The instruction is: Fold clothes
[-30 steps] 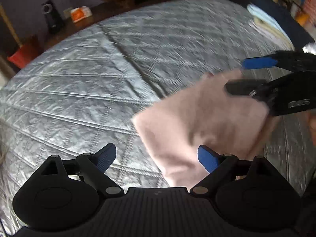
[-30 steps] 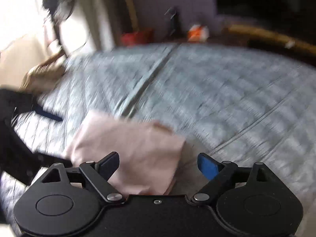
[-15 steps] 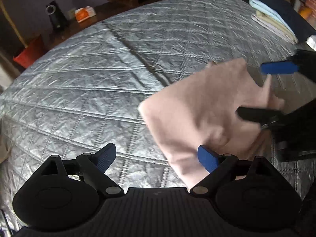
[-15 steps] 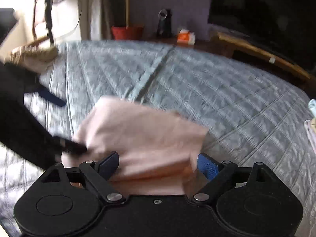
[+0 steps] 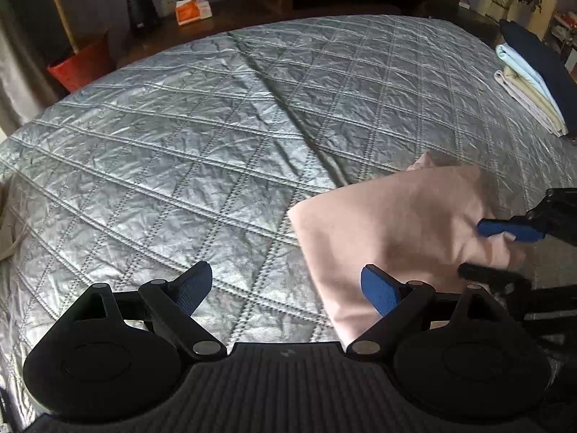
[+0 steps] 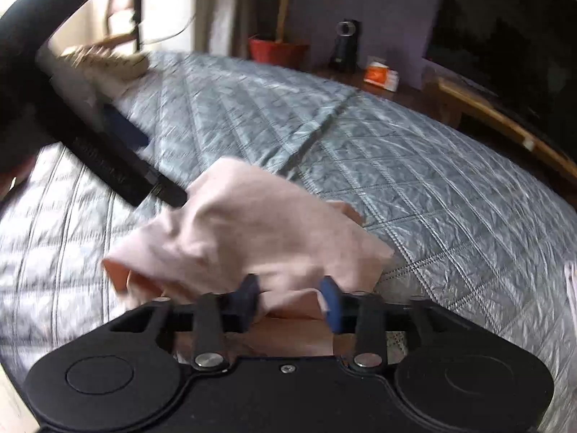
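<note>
Wide bare stretch of grey quilted bedspread (image 5: 187, 166) left and ahead, open to pass over, pink garment (image 5: 396, 231) bunched at near right, folded clothes stack (image 5: 526, 90) at far right edge, red pot (image 5: 84, 65) off the bed's far left corner.

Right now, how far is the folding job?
Done: a folded stack lies at the bed's far edge. In hand: the right gripper is shut on the folded pink cloth; the left gripper is open, holding nothing. Left: probably setting this cloth down.
</note>
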The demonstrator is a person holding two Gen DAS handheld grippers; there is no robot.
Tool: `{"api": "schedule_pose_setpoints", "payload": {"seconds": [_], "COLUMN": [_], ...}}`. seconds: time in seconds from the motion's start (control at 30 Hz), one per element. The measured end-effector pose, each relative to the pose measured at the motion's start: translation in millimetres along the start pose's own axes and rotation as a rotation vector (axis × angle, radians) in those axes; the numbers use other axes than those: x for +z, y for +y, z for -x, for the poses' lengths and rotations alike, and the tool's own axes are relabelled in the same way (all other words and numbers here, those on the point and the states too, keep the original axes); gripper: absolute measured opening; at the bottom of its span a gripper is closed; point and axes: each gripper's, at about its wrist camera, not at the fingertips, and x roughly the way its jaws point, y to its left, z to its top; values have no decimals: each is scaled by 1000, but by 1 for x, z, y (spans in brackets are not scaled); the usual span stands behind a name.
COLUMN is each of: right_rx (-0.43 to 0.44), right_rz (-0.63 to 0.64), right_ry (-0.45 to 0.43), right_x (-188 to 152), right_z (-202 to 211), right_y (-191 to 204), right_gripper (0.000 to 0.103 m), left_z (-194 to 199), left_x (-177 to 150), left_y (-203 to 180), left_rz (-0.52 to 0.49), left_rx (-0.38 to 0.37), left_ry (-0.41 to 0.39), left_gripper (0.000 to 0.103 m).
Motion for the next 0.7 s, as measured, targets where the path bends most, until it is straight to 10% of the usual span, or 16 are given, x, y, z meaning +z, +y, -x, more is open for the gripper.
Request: {"api": "schedule_pose_setpoints", "payload": {"seconds": [0.33, 0.7], "right_rx": [2, 63], "right_rz": [-20, -45], "right_ry": [-214, 7], "right_x": [4, -12], "right_z": [37, 5], "right_y": [2, -9], "right_gripper": [50, 39], "left_z": [-6, -19], "left_x": [-2, -1], "left_y": [-19, -30], "left_rz": [-46, -82], "left_rx": [-13, -7], "left_ry": [17, 49], "left_gripper": [93, 95]}}
